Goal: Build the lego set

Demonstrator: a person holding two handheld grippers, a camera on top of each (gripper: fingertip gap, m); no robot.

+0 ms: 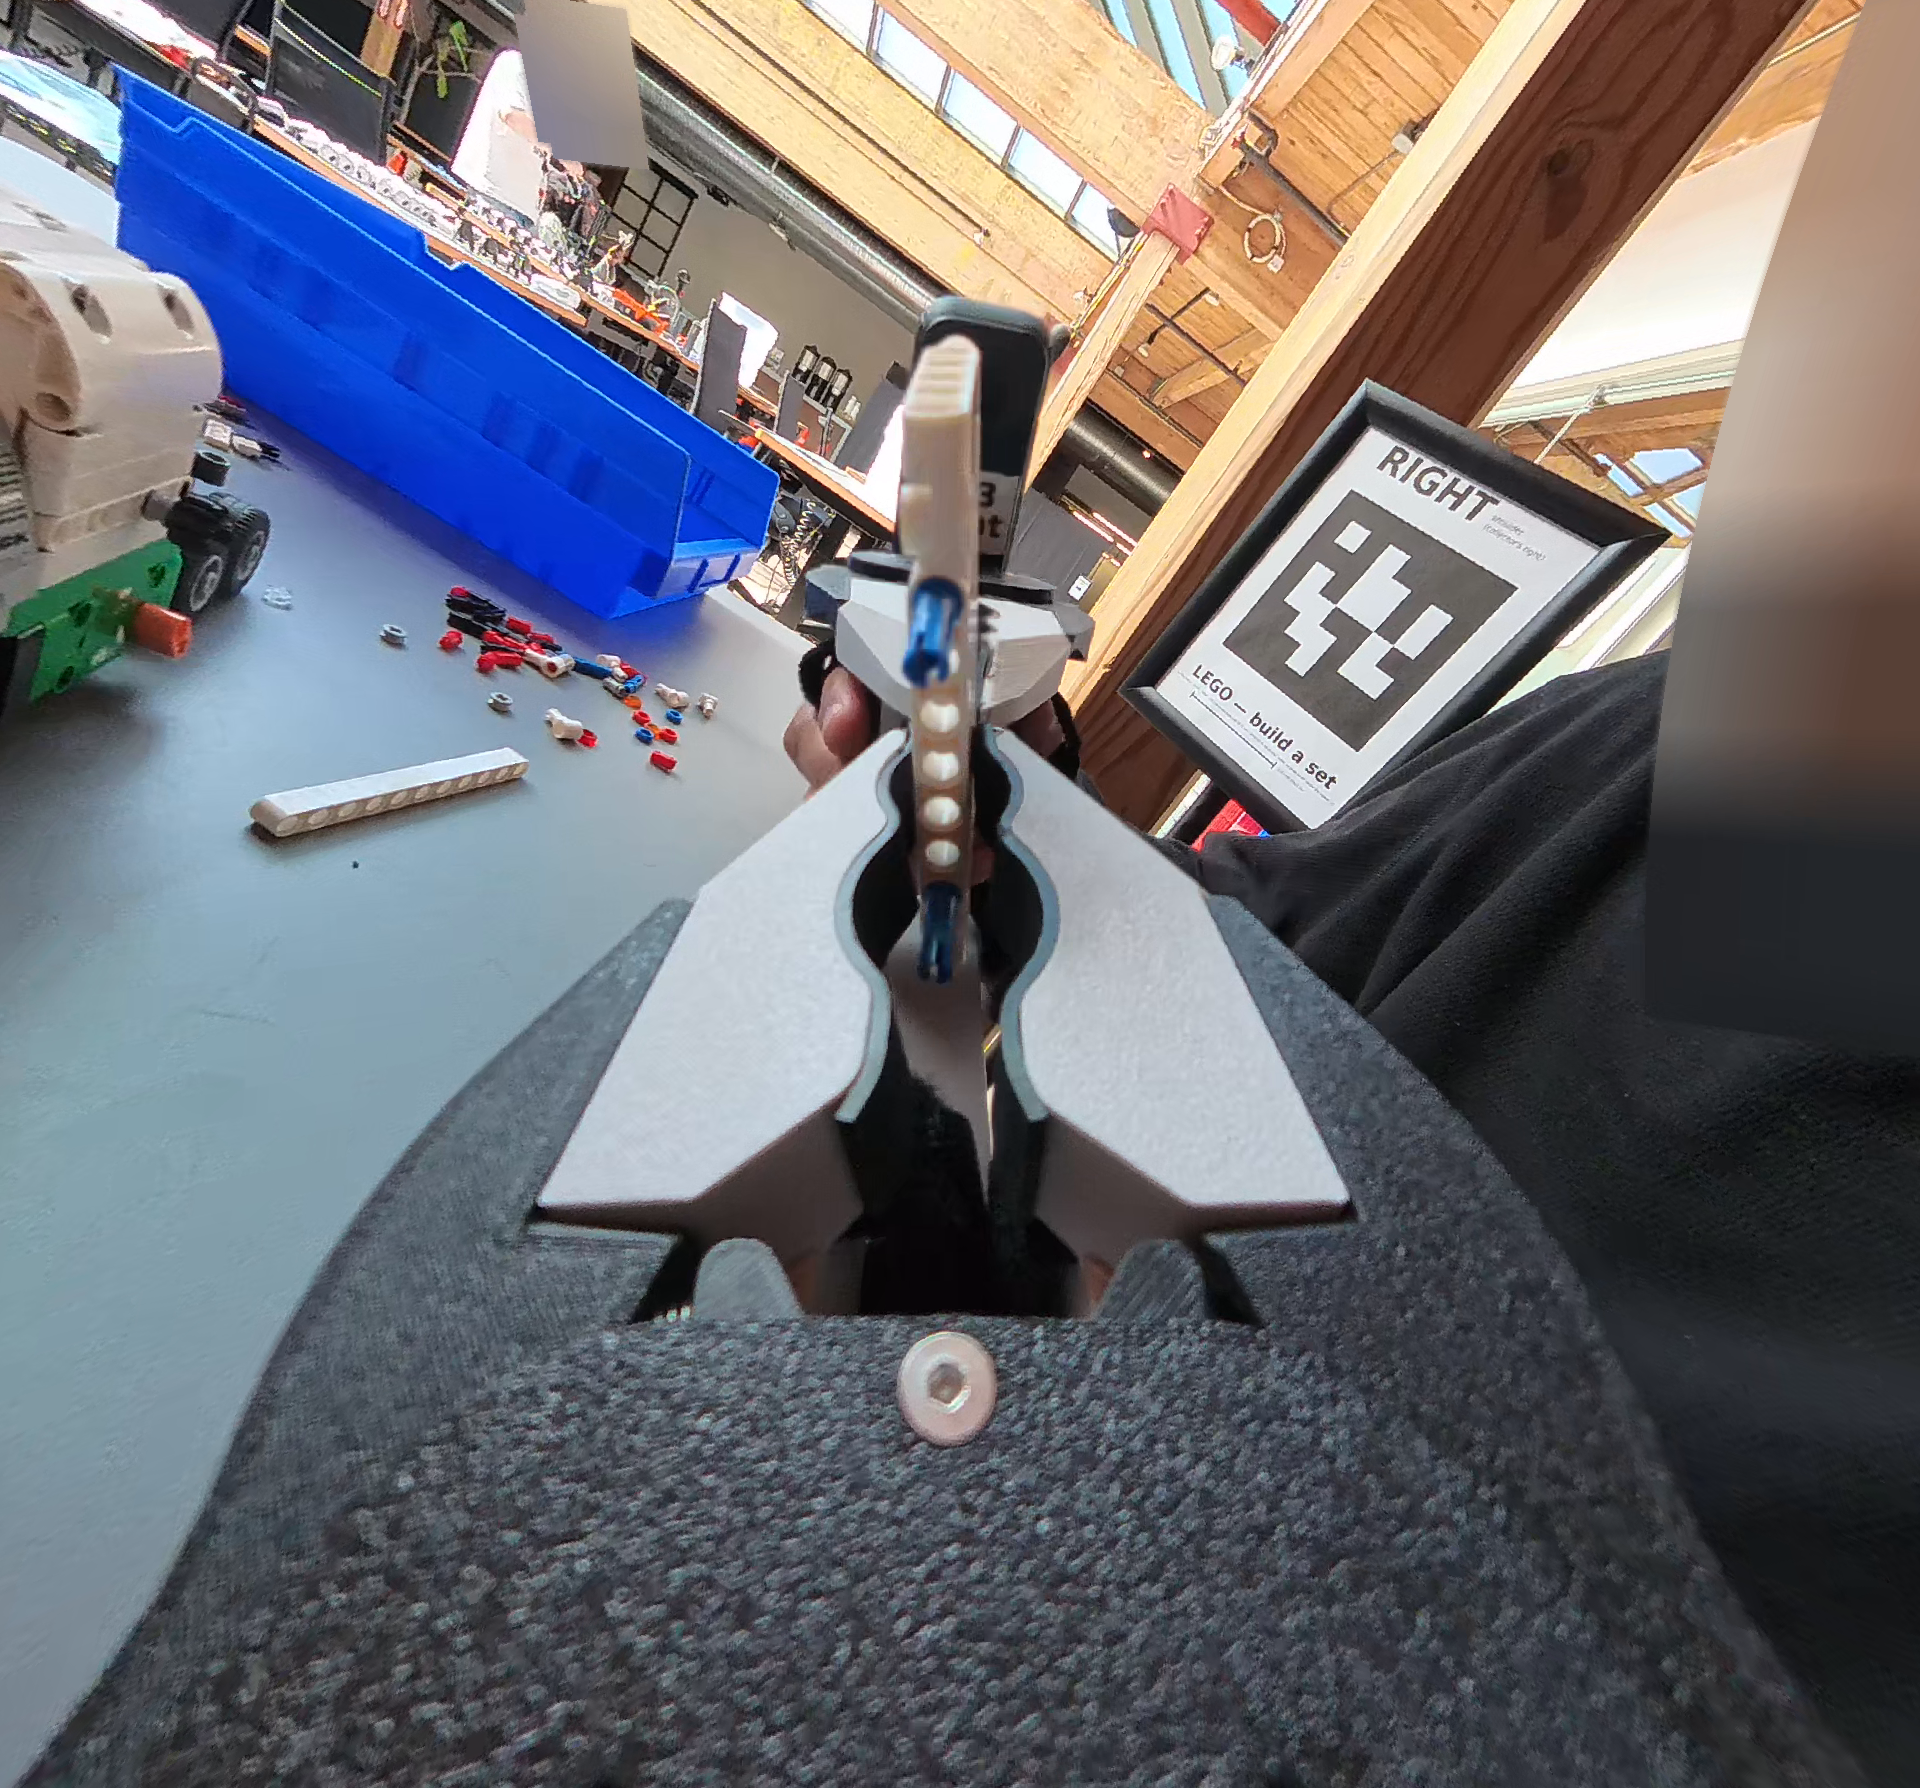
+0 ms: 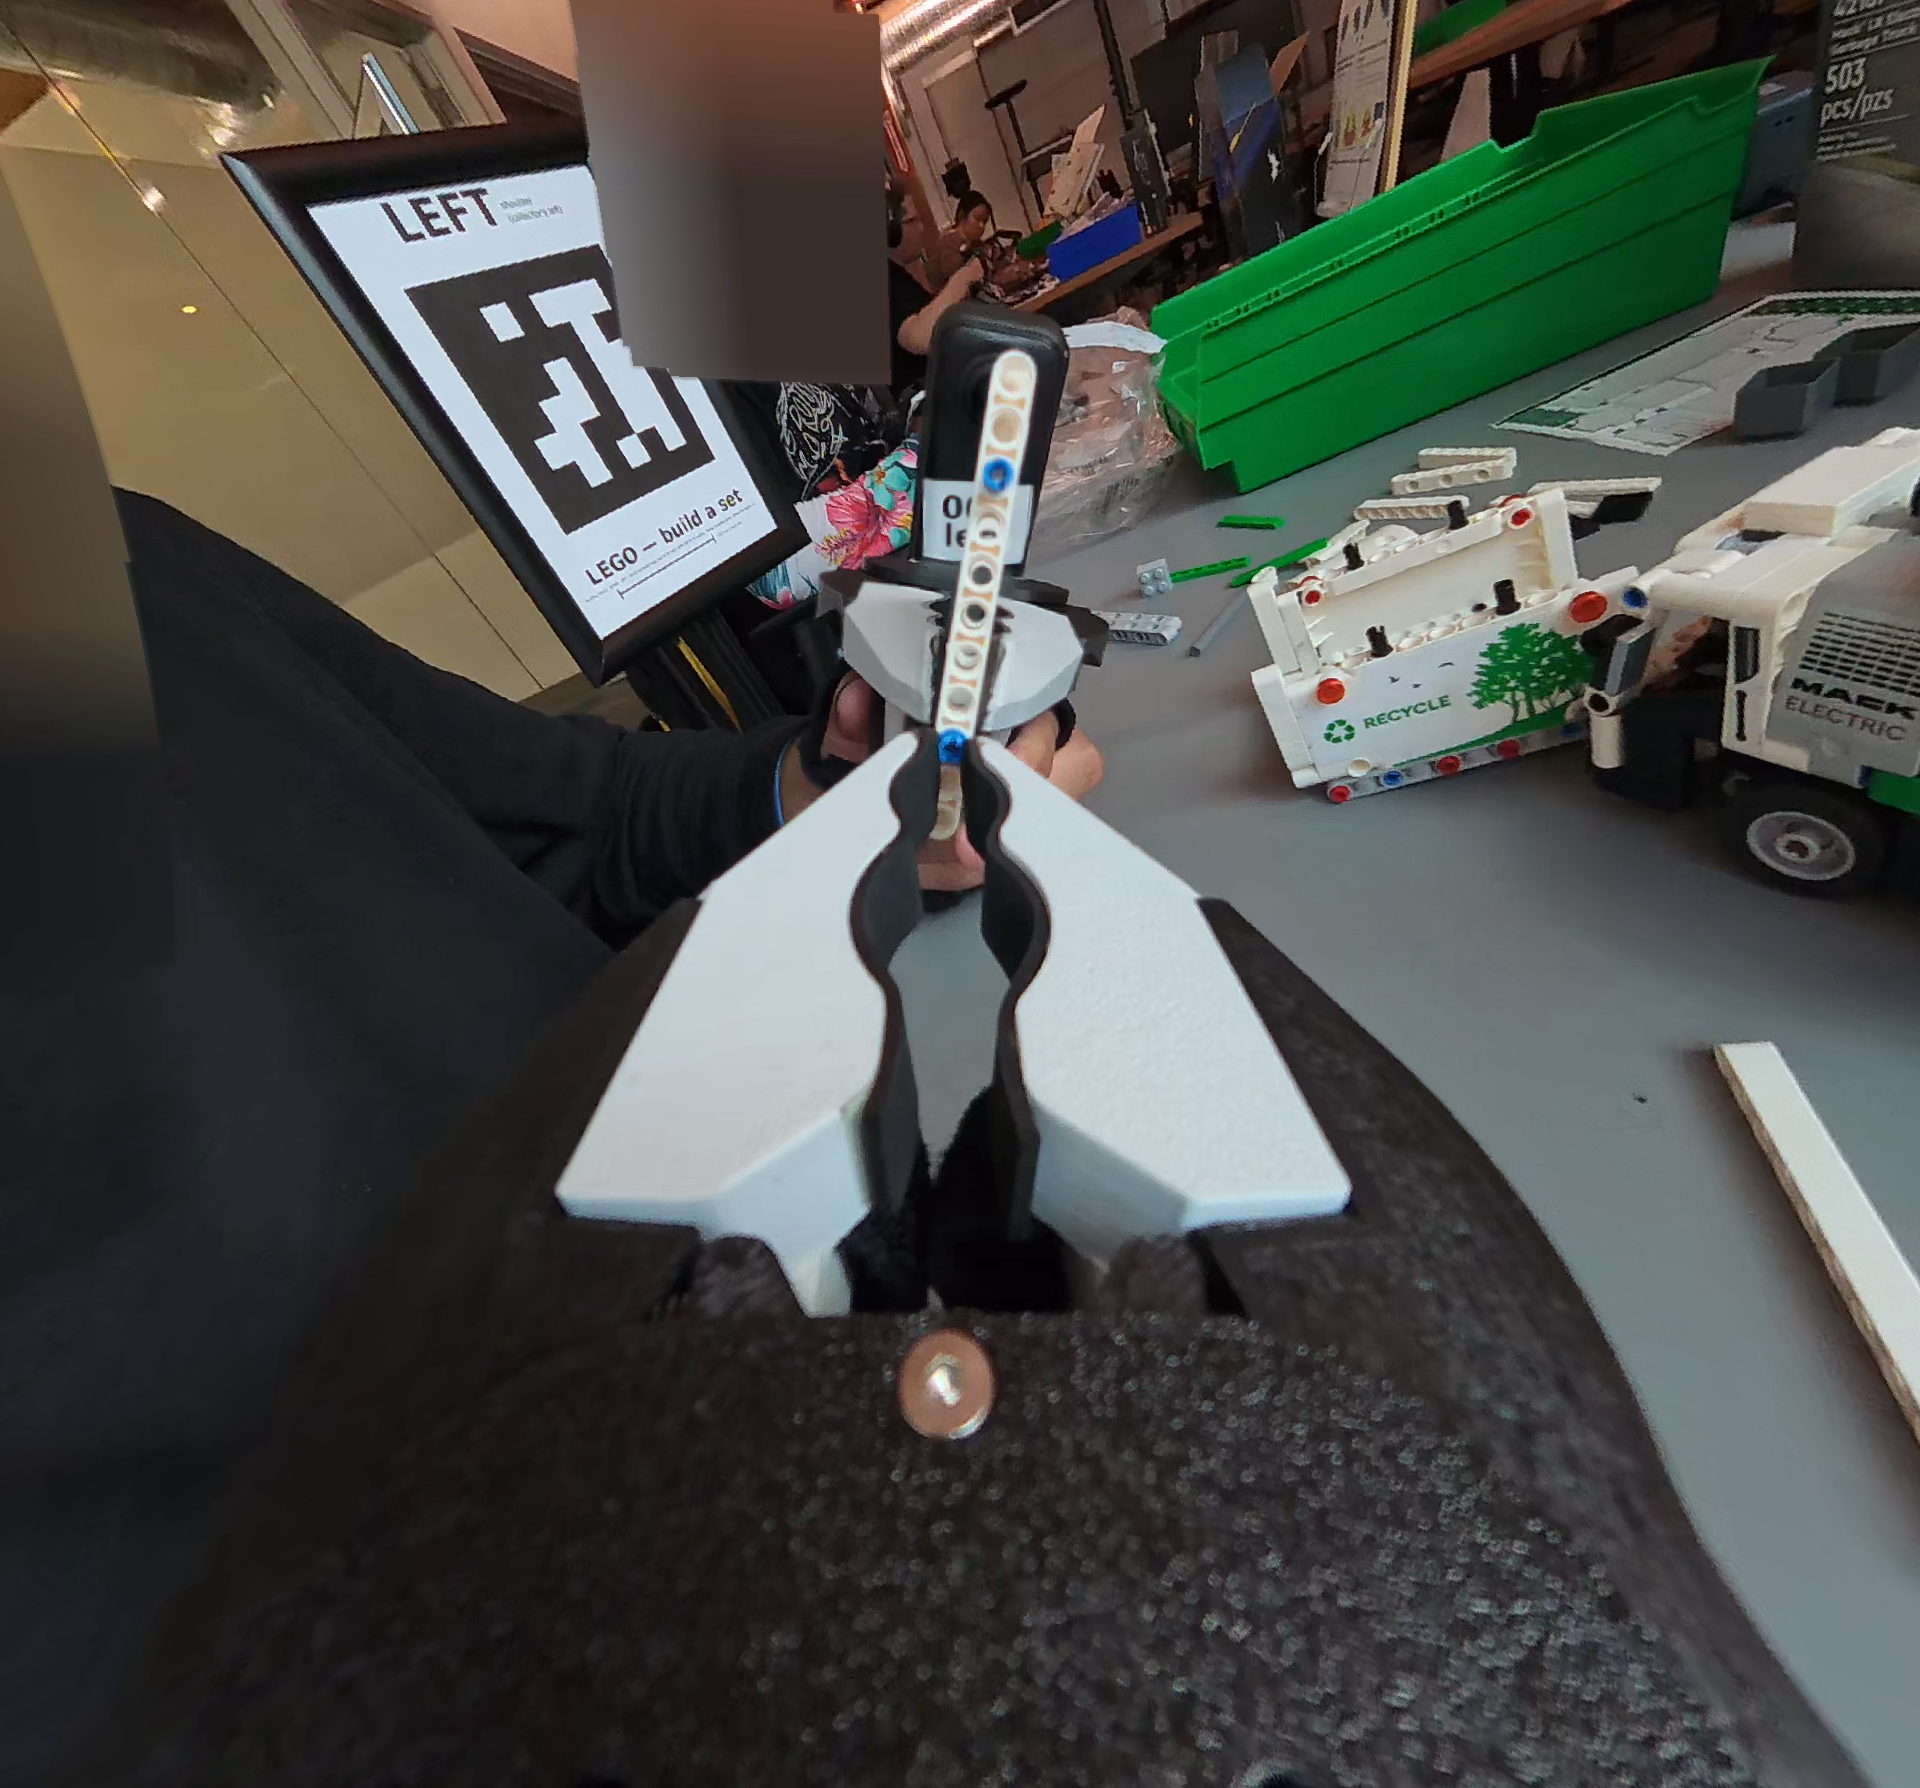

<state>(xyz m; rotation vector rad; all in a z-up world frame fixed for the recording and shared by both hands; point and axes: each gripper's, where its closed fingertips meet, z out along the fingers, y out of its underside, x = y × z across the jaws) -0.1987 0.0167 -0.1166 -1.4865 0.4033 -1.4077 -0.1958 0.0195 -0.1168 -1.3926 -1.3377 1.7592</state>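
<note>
**A:** From the left wrist view, your left gripper (image 1: 948, 751) has its jaws pressed in on the white beam (image 1: 940, 491). They grip it between its two blue pins (image 1: 928, 637). The beam stands nearly upright, raised off the bench (image 1: 208, 1011).

**B:** The loose pins (image 1: 561, 663) lie on the bench well to one side of the beam, and a spare beam (image 1: 390, 791) lies nearer to it. You don't need either for this step, I'd say.

**A:** From the right wrist view, your right gripper (image 2: 950, 756) is pinching the same beam at its lower end, right at a blue pin. So both pairs of jaws hold one part, and neither is spread.

**B:** It reads to me as a handover or a regrip. Keep one grip firm and loosen only the other. If both jaws ease off together, the beam drops.

**A:** Don't twist the two grippers against each other either. The beam is thin, and the pins could lever out of their holes. Check that both pins sit flush before you move on.

**B:** The white hopper body (image 2: 1423, 668) and the truck (image 2: 1818, 658) sit on the bench well apart from the beam. When you carry it over, hold it away from the pinned holes so the pins can go in cleanly.
</note>
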